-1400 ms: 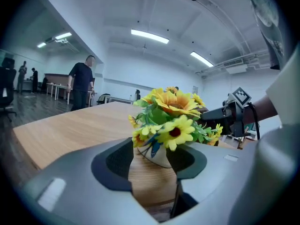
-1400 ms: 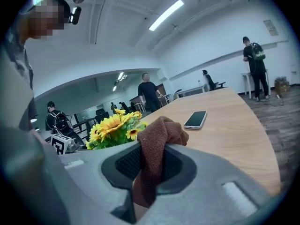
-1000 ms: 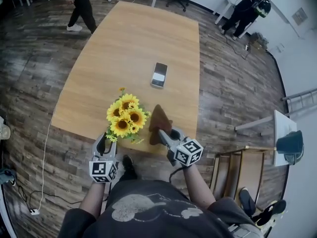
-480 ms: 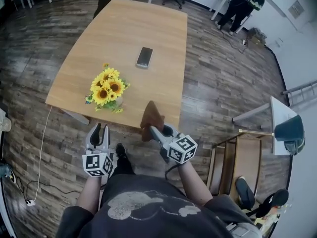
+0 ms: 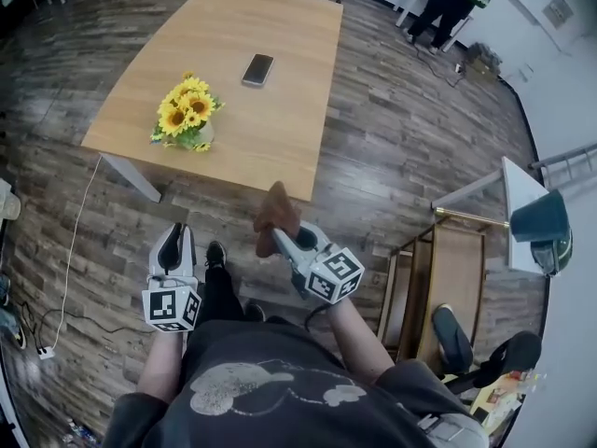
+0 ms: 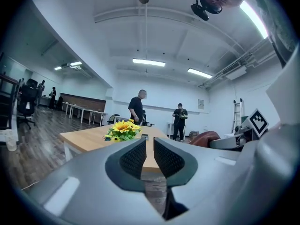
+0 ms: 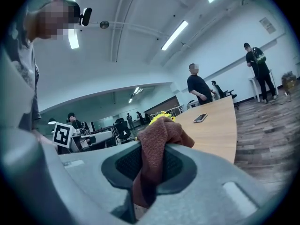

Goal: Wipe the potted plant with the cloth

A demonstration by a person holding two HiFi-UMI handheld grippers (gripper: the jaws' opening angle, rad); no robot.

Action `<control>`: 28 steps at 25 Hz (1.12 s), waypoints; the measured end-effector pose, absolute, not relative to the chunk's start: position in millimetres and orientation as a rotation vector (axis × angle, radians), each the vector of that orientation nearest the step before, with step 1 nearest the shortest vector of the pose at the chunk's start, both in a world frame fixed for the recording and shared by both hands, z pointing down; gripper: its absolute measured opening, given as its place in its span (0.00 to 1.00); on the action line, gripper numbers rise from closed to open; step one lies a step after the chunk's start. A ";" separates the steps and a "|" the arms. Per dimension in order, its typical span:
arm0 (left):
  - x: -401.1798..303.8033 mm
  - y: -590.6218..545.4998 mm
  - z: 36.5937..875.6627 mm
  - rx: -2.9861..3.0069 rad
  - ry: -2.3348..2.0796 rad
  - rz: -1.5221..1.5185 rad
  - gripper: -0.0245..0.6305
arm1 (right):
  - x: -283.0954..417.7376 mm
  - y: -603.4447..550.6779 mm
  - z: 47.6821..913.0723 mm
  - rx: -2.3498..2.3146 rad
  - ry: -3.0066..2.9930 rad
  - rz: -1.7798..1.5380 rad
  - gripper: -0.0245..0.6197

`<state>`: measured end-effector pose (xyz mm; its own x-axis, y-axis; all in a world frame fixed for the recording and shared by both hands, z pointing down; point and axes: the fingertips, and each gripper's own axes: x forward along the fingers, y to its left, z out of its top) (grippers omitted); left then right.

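Note:
The potted sunflowers [image 5: 187, 112] stand near the front left corner of the wooden table [image 5: 280, 129]. In the left gripper view the sunflowers [image 6: 123, 129] show far ahead. My right gripper [image 5: 280, 239] is shut on a brown cloth [image 5: 273, 211] that sticks up from its jaws, over the floor and short of the table edge. The cloth [image 7: 159, 135] fills the right gripper [image 7: 151, 161] and half hides the flowers behind it. My left gripper [image 5: 173, 236] hangs over the floor, empty. Its jaws have just been closing, and only a narrow slit remains in the left gripper [image 6: 146, 144].
A phone [image 5: 258, 68] lies mid-table beyond the flowers. A wooden step stool [image 5: 438, 297] and a white side table [image 5: 522, 217] stand to the right. A cable [image 5: 70, 250] runs over the floor at left. People [image 5: 452, 3] stand past the table's far end.
The table and flowers have drawn away up the picture as both grippers came back off the table edge to over the floor. The left jaws narrowed. The cloth stays in the right gripper.

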<state>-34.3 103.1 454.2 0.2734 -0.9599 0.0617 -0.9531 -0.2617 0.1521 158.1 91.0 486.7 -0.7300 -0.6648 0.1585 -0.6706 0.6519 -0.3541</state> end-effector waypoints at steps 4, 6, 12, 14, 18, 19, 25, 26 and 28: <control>-32.1 137.0 441.9 2.396 -1.834 -0.048 0.07 | 160.8 122.3 489.3 1.138 -2.847 0.642 0.12; -31.6 147.8 436.8 2.402 -1.834 -0.055 0.07 | 162.4 133.0 489.0 1.144 -2.853 0.646 0.12; -32.4 165.0 430.2 2.400 -1.815 -0.084 0.07 | 161.9 151.1 488.7 1.181 -2.845 0.643 0.12; -34.4 173.3 430.9 2.408 -1.803 -0.075 0.07 | 155.6 158.3 486.5 1.173 -2.841 0.626 0.12; -41.9 196.2 434.3 2.409 -1.778 -0.041 0.07 | 139.8 177.7 475.9 1.171 -2.843 0.596 0.12; -43.8 202.5 433.5 2.409 -1.772 -0.038 0.07 | 136.4 183.5 473.1 1.175 -2.843 0.592 0.12; -56.2 236.2 433.9 2.460 -1.756 0.014 0.07 | 108.5 221.0 466.4 1.160 -2.852 0.586 0.12; -56.4 241.8 434.7 2.468 -1.746 0.012 0.07 | 105.0 228.2 466.7 1.153 -2.851 0.585 0.12; -54.7 252.7 434.5 2.479 -1.717 -0.011 0.07 | 99.8 242.3 468.3 1.135 -2.846 0.580 0.12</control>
<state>-54.7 252.7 434.5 0.3543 -0.9328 0.0658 -0.9319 -0.3463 0.1081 99.8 242.3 468.3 -0.7349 -0.6598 0.1565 -0.6685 0.6660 -0.3311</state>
